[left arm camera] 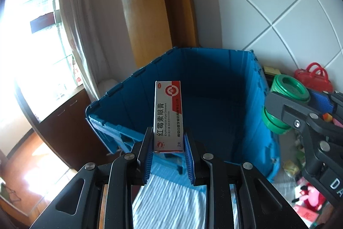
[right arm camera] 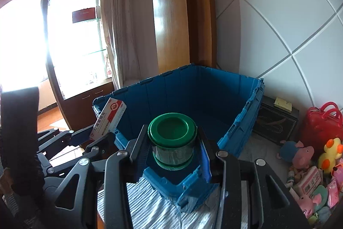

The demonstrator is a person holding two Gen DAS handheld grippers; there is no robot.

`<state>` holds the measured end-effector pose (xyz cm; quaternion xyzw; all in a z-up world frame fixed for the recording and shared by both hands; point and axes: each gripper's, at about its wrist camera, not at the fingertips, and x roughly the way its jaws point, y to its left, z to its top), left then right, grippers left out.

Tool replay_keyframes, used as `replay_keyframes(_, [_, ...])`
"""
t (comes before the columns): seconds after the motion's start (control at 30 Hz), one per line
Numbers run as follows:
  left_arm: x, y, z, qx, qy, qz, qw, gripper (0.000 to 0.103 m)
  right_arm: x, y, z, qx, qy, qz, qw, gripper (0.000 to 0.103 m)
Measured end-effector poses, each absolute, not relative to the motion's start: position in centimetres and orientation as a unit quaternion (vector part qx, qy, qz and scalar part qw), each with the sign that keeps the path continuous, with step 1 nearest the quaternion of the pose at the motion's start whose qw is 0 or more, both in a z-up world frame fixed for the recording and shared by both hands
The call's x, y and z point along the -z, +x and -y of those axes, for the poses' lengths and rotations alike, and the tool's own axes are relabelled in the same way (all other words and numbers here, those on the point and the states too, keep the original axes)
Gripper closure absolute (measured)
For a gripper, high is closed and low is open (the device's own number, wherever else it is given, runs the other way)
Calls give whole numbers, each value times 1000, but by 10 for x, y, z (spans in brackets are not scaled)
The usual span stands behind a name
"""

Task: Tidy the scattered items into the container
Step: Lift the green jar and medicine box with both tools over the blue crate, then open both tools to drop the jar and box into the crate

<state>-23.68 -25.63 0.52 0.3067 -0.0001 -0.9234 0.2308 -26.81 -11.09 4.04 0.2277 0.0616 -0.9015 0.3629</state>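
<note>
The left gripper (left arm camera: 168,143) is clamped on an ointment box (left arm camera: 168,116), its blue pads pressing the two long sides near the box's lower end. The box stands upright between the fingers and reaches forward beyond their tips, printed face toward the camera. Straight ahead of and below this gripper lies the open blue crate (left arm camera: 214,70), whose near wall sits just under the fingertips; the box is held over the crate's near edge, and the crate's dark floor shows behind it. The crate rests on a striped cloth (left arm camera: 167,196).

The right gripper (right arm camera: 172,143) is closed on a green jar (right arm camera: 172,138), one finger on each side of its body. The jar stands upright with its lid on top, between the fingertips and above the crate's near corner (right arm camera: 171,181). The rest of the crate opens ahead of this gripper.

From the right wrist view, the left gripper appears to the left, level with the crate's left wall, the ointment box tilted in its grip. From the left wrist view, the right gripper comes in from the right, the jar held just beside the crate's right wall.

To the right of the right gripper, outside the crate, lie soft toys (right arm camera: 298,151), a yellow duck (right arm camera: 330,153) and a red bag (right arm camera: 321,123).
</note>
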Motion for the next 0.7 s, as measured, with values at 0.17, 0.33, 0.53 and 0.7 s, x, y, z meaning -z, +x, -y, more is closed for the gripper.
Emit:
replay_keyframes(0.17, [17,-277,291,916,348,-3,202,77,-14,-306,143,900,274,-60,333,62])
replay_keyframes(0.33, [39,-313,318,904,393,1,168,77,11,-328,165,902,314,-63,289,62])
replay_keyframes(0.53, [56,-334,328,896,423,9,136,77,36,-339,191,899,356,-79,242,62])
replay_keyframes(0.7, [68,-345,332,890,440,14,115,77,47,-346,198,900,374,-85,208,62])
